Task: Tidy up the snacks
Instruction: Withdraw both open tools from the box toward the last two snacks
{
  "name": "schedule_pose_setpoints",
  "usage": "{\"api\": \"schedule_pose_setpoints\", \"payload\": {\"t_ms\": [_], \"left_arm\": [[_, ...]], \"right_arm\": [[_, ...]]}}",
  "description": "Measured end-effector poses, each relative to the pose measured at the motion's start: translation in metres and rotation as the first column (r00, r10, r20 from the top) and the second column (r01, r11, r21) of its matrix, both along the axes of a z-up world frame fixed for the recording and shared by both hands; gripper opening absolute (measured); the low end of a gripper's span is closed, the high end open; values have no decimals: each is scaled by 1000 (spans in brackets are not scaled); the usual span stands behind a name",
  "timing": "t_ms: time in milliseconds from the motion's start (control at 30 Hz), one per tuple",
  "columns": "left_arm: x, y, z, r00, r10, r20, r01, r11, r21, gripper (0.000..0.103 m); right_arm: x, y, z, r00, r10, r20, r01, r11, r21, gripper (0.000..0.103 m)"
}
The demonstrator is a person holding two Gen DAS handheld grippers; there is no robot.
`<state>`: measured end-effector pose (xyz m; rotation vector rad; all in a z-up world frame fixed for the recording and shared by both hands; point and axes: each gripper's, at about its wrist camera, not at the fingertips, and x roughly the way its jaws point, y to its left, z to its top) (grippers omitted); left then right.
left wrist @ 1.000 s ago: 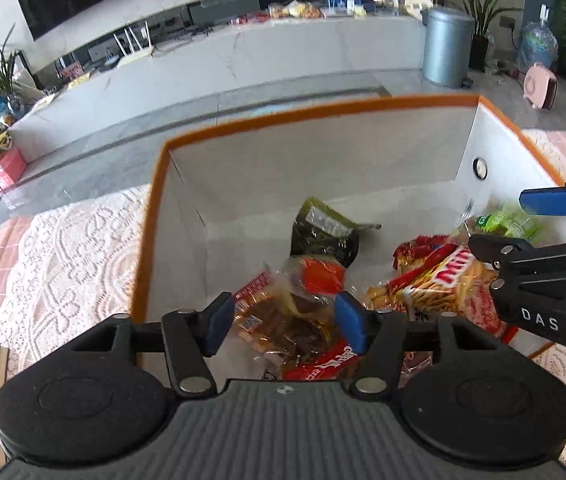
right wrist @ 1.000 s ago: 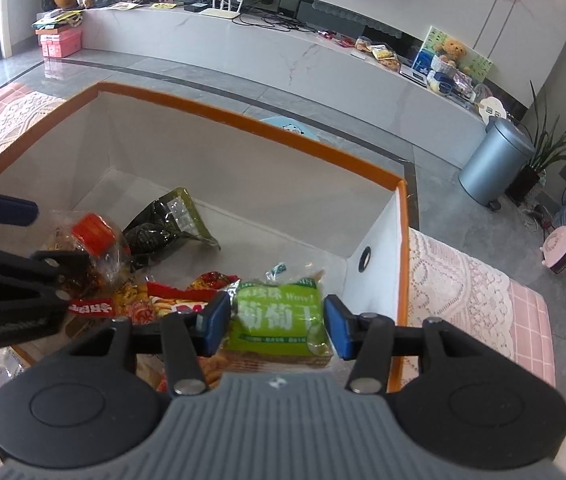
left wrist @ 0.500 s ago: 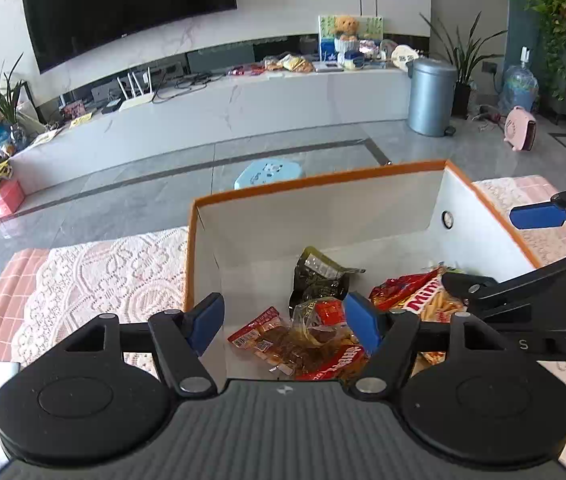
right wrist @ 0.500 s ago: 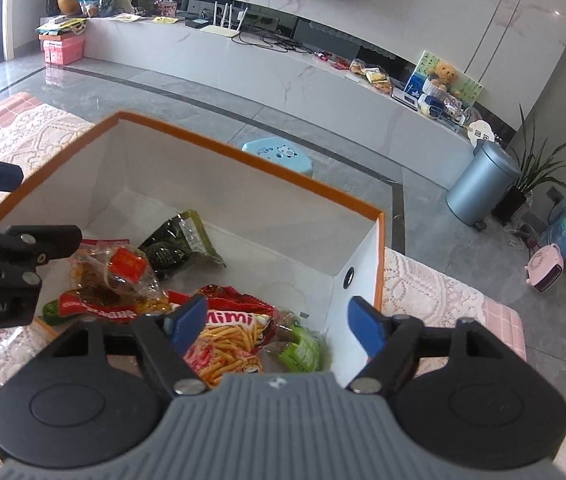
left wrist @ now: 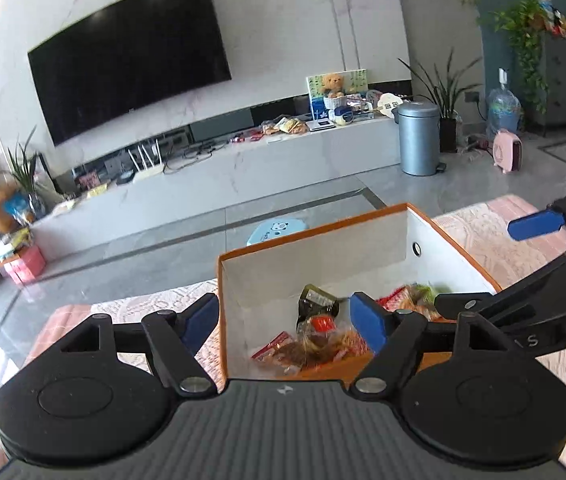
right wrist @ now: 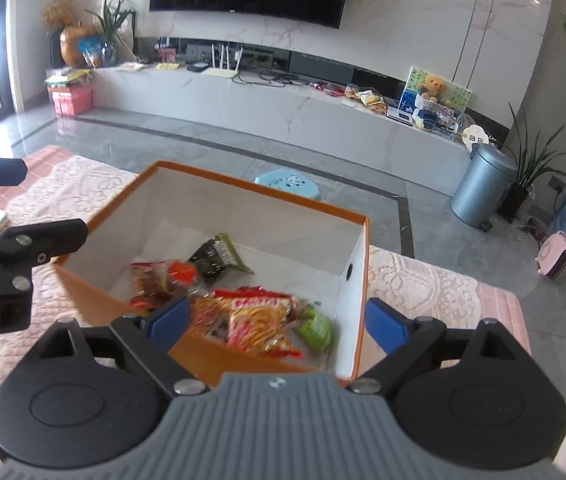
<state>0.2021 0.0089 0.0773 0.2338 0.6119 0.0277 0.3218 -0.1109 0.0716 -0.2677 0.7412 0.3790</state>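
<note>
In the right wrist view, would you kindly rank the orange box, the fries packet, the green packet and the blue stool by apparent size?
1. Orange box
2. Fries packet
3. Blue stool and green packet: they look alike, and the stool stands farther away, so unranked.

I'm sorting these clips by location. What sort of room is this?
Most likely a home living room: a large wall-mounted television hangs above a long marble media console, with potted plants beside it and a lace-covered table in front.
</note>
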Motion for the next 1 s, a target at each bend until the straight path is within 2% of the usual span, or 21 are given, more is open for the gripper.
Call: {"api": "schedule_pose_setpoints", "payload": {"t_ms": [133, 433, 500, 700, 833, 933, 1000], "left_arm": [[-27, -5, 1, 1000, -21, -12, 21, 1000, 11, 88], [-67, 12, -20, 997, 28, -77, -39, 988, -151, 88], [-75, 14, -28, 994, 52, -97, -67, 985, -161, 88], [-94, 18, -45, 985, 81, -155, -111, 975, -194, 88], [-105, 20, -57, 983, 91, -158, -119, 977, -180, 88], [-112, 21, -68, 986, 102, -136, -123, 979, -160, 88], [-113, 23, -75, 986, 93, -140, -118, 977, -180, 88]], "right_arm": [[-31, -10, 3, 1000, 17, -11, -17, 999, 38, 97], [-99, -27, -17, 1000, -16, -13, 18, 992, 124, 99], [-110, -30, -23, 999, -30, -32, 35, 988, 151, 99], [-132, -34, -58, 980, -108, -165, 142, 967, 212, 99], [-147, -35, -78, 975, -150, -163, 181, 963, 201, 99], [-154, -33, -87, 979, -150, -136, 173, 969, 175, 99], [-158, -31, -92, 985, -134, -110, 151, 976, 156, 99]]}}
